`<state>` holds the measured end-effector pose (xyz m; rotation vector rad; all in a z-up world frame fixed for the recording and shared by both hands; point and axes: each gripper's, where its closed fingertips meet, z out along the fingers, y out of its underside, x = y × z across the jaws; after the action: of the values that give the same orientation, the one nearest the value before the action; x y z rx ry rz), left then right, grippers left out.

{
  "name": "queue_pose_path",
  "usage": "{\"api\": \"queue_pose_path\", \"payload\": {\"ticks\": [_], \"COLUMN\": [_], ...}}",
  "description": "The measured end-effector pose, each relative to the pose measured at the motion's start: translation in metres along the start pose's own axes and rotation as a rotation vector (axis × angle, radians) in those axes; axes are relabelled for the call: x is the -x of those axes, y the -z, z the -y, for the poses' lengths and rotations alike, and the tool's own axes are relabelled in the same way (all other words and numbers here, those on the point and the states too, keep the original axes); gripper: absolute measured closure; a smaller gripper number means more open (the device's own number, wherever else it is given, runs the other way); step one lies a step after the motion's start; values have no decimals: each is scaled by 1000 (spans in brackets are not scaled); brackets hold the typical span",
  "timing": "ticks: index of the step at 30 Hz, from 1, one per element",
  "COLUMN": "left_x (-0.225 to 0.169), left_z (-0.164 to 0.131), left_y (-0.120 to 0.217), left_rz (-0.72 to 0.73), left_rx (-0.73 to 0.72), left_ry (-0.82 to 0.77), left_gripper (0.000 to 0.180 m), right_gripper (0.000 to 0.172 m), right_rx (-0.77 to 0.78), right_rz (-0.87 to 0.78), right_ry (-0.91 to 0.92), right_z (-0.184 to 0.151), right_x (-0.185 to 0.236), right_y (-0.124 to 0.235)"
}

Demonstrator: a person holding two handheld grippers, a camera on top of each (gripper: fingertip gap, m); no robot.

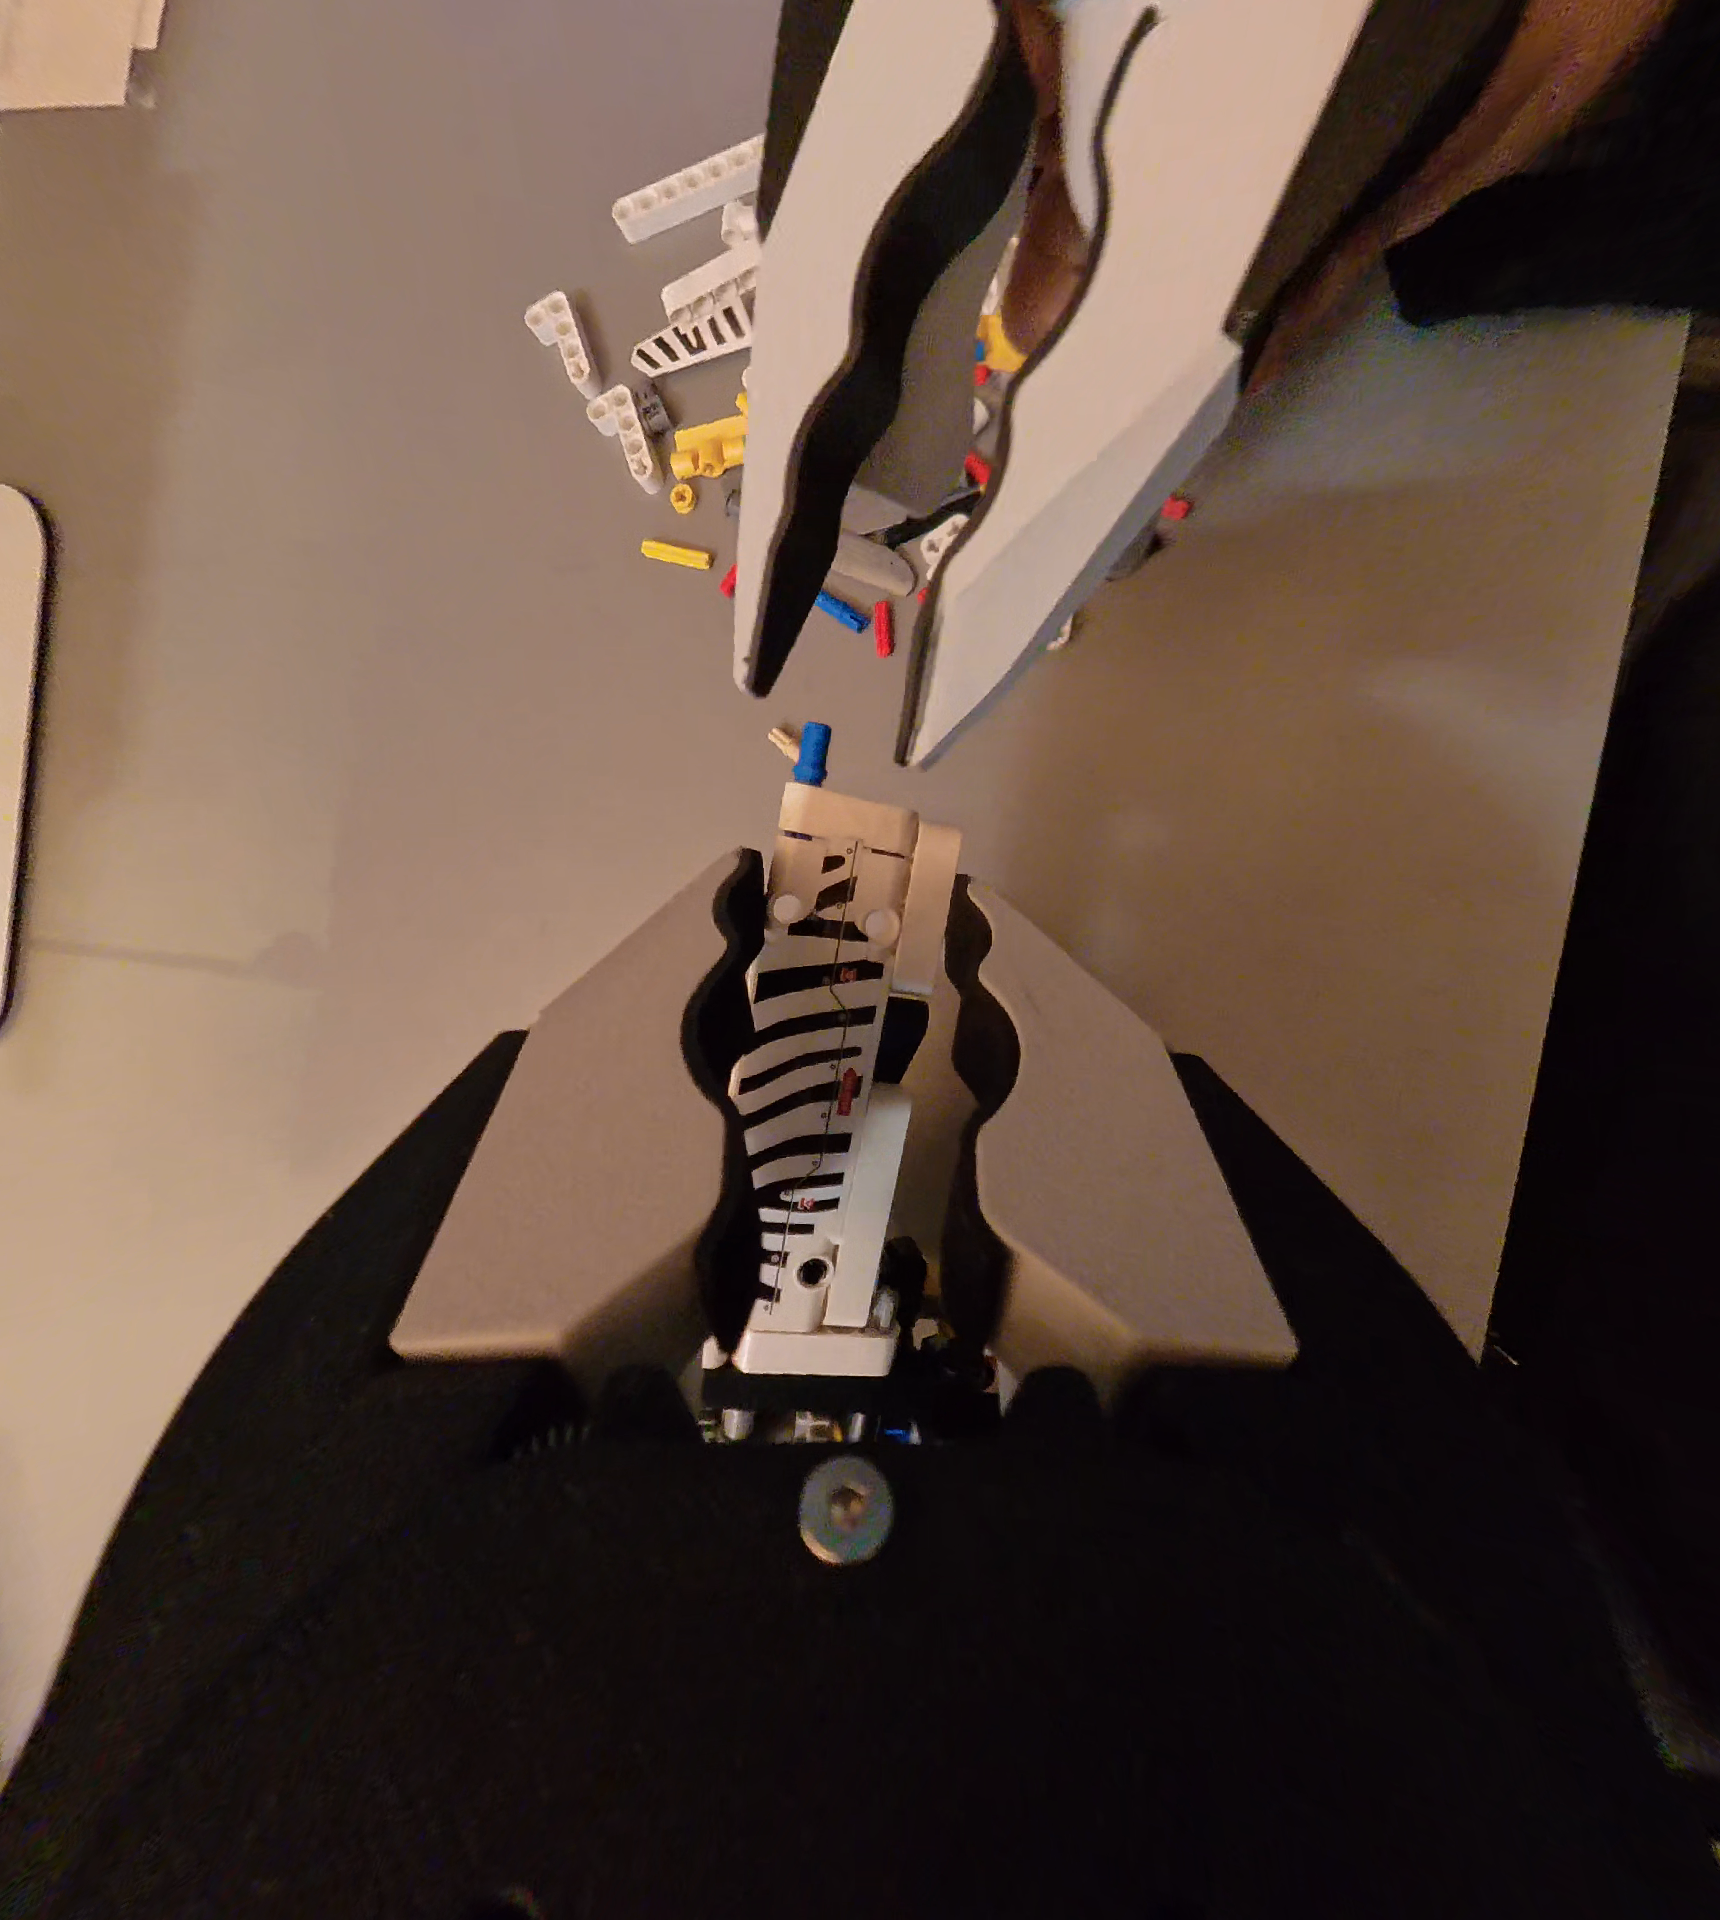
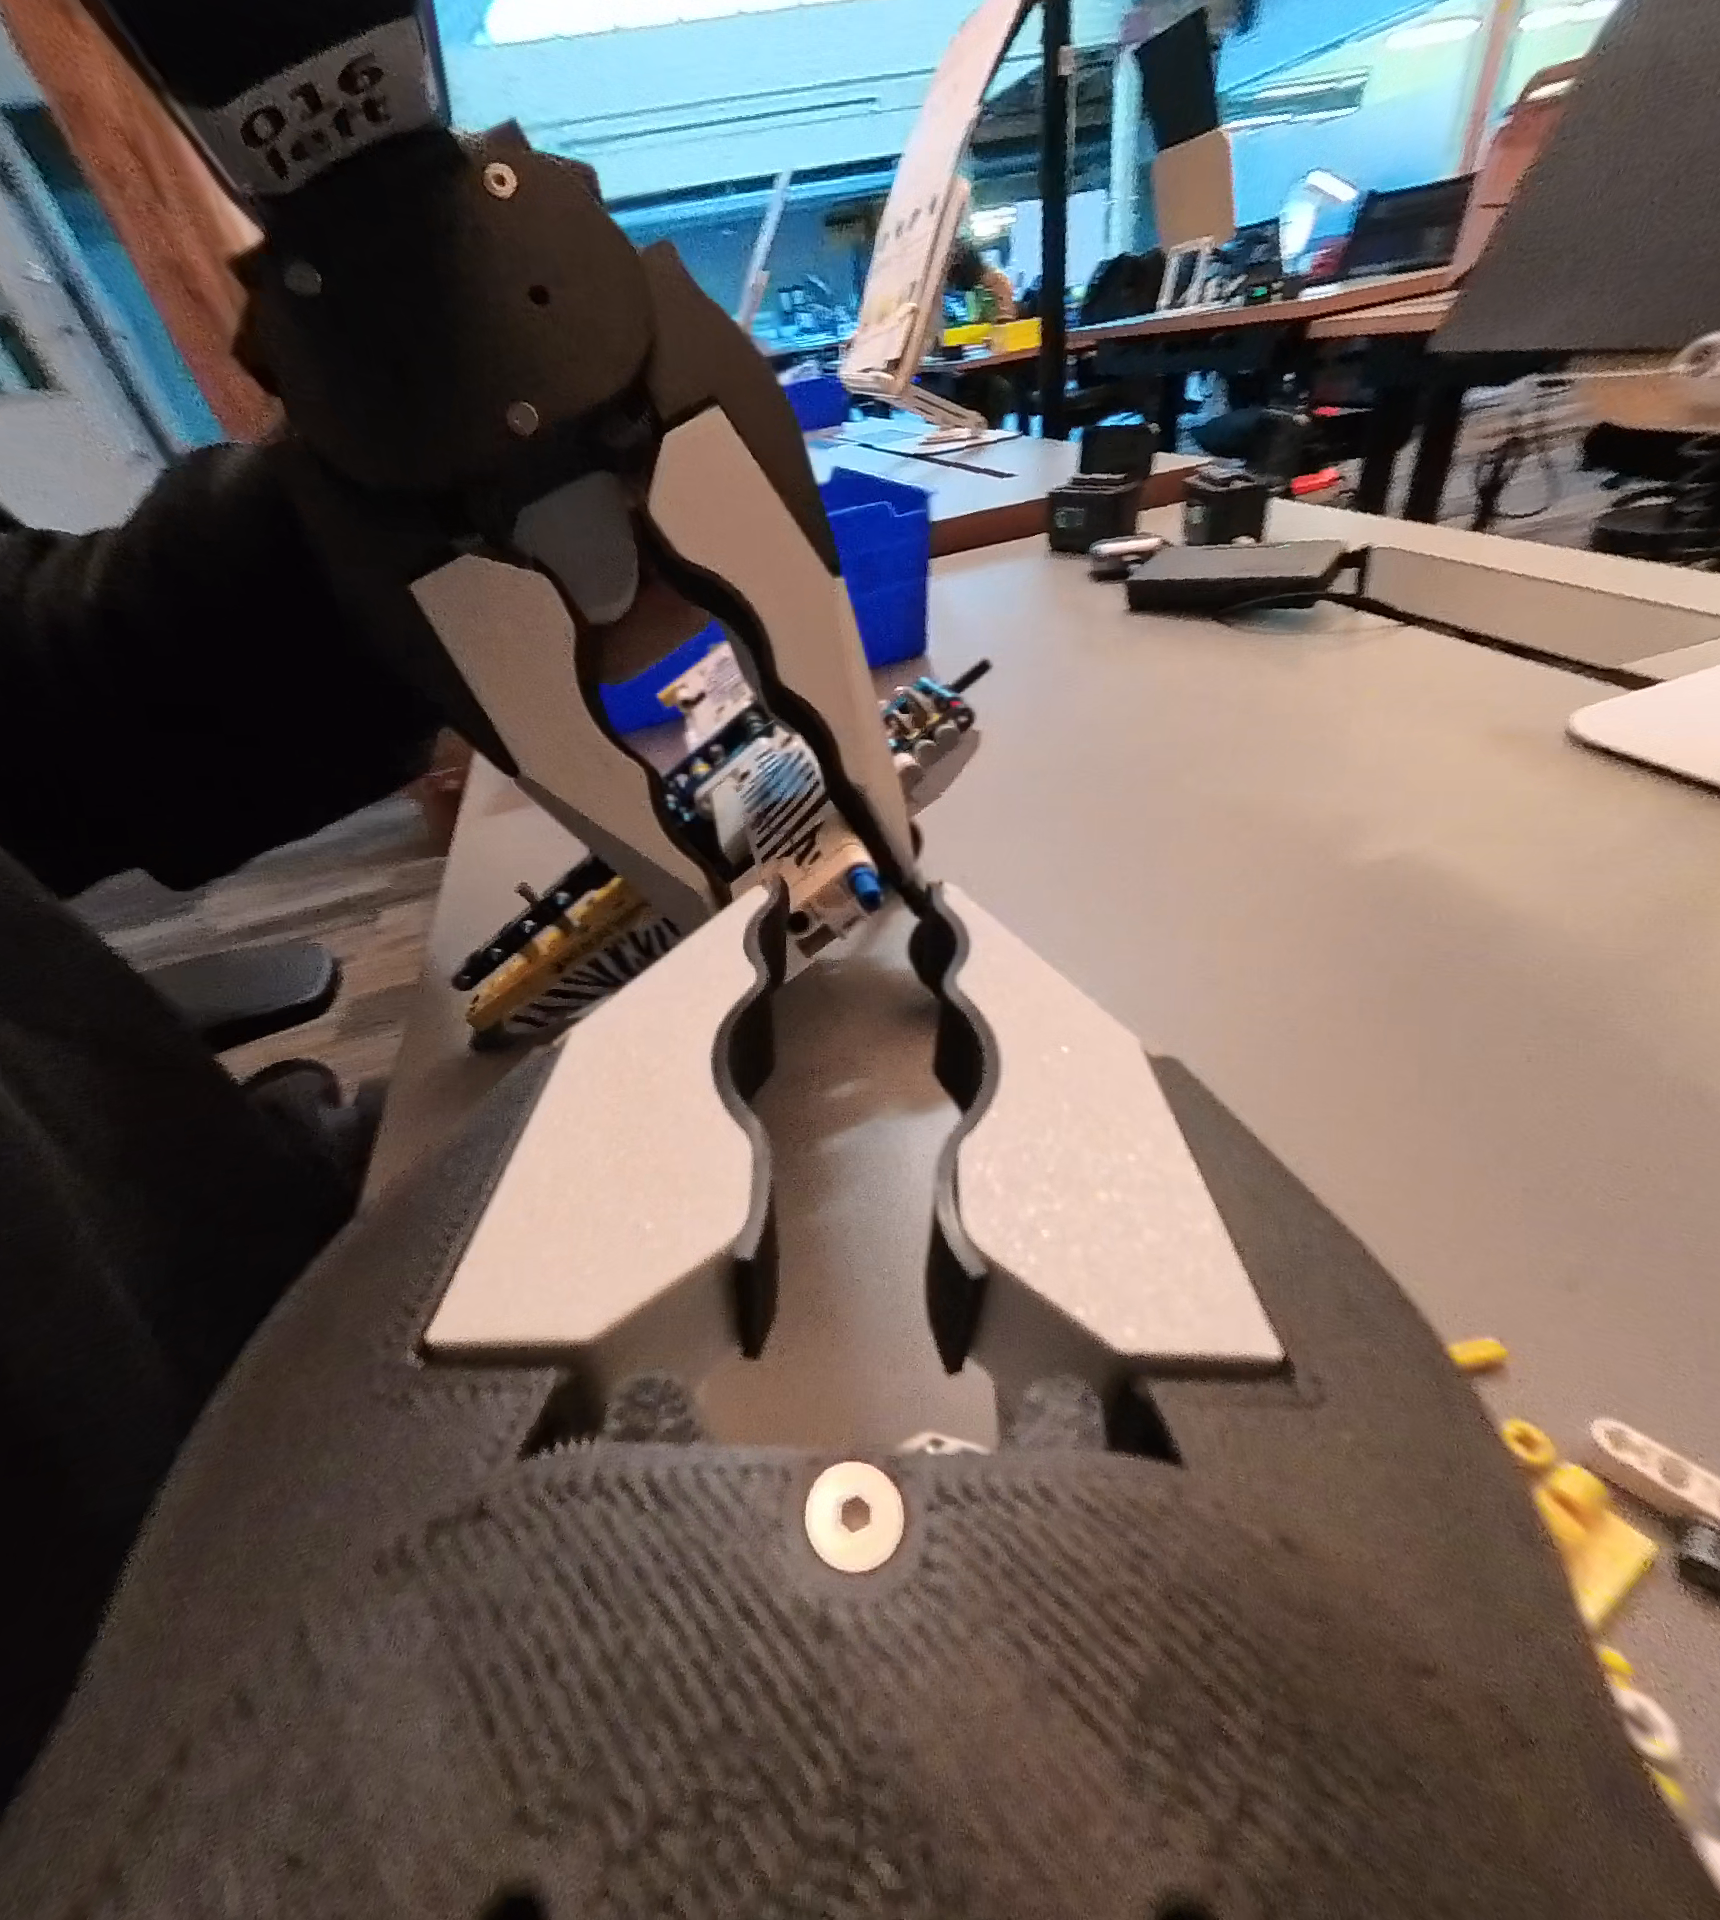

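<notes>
Showing loose bricks point(image 1: 669, 353) only beside left gripper point(image 1: 851, 868)

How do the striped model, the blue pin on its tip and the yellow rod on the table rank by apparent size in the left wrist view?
1. Striped model, held in the left gripper.
2. and 3. Blue pin and yellow rod look much alike; the pin is nearer the camera, so I won't rank them.
</notes>
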<state>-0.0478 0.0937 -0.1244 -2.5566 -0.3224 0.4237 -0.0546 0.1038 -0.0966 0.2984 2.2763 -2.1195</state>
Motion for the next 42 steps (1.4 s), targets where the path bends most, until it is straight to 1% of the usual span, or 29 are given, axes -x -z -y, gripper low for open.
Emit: {"api": "queue_pose_path", "payload": {"ticks": [5, 10, 13, 22, 27, 33, 38, 40, 42], "left_x": [-3, -5, -5, -7, -5, -8, -9, -9, -10], "left_z": [0, 1, 1, 1, 1, 0, 0, 0, 0], "left_y": [3, 3, 3, 6, 6, 8, 9, 9, 8], "left_rz": [4, -2, -3, -13, 3, -3, -9, -9, -12], "left_rx": [-28, -60, -70, -118, -142, -113, -118, -124, -128], "left_ry": [-28, -28, -35, -4, 12, -24, -33, -30, -31], "left_gripper": [148, 148, 148, 148, 148, 148, 148, 148, 148], "right_gripper": [151, 152, 162, 169, 169, 167, 168, 165, 165], "right_rx": [-33, -22, -23, -42, -26, 11, 14, 21, 36], "right_rz": [69, 88, 111, 170, 139, 101, 125, 154, 160], "right_ry": [-88, -82, -85, -179, -128, 40, 59, 44, 55], "right_z": [1, -2, 0, 4, 4, 2, 2, 0, -2], "right_x": [3, 4, 7, 8, 8, 12, 13, 15, 16], "right_y": [-3, -6, -8, -8, -8, -8, -8, -8, -8]}}
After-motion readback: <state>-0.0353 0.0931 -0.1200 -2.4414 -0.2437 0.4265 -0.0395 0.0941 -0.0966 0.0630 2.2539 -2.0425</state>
